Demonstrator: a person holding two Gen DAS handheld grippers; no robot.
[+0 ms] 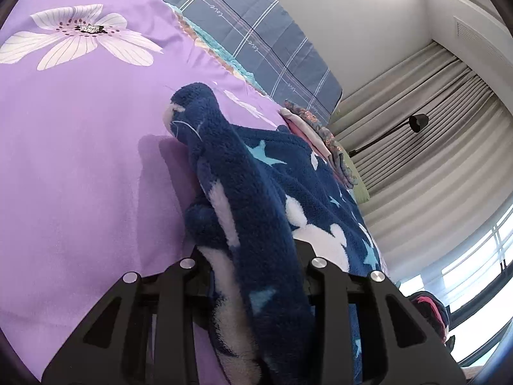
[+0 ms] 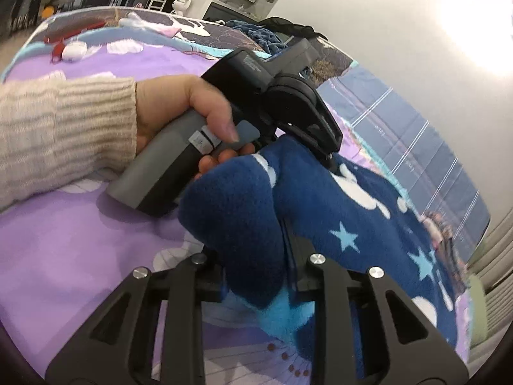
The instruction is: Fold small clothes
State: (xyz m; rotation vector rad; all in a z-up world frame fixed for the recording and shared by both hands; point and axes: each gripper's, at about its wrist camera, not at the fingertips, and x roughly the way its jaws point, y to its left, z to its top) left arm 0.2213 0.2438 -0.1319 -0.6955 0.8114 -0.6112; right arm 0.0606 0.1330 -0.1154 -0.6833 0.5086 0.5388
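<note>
Both tools clamped on fabric. Left tool [image 1: 253, 276] grips a bunched edge of the navy fleece garment [image 1: 256, 192]; right tool [image 2: 256, 276] grips another bunched edge of it nearer the person. The right wrist view also shows the left tool [image 2: 330, 157] biting the far side, held by a hand [image 2: 179, 112] in a cream knit sleeve [image 2: 64, 134].

Largest first: the bed, purple floral sheet [image 1: 80, 160], carries everything. A grey checked quilt [image 1: 256, 41] lies along its far side by the wall. The garment, star and white-blob print, sits mid-bed on the sheet, mostly flat, with the two pinched edges raised off it. A small stack of folded patterned clothes [image 1: 320, 134] sits just beyond the garment.

Why two grips: my read is two points on one edge so it can be carried over as a straight fold line rather than a twist.

Containers: none in view; no basket or drawer. The finished pieces look to be stacking loose on the bed. Small red and white items [image 2: 69, 48] lie at the far end, too blurred to name.
</note>
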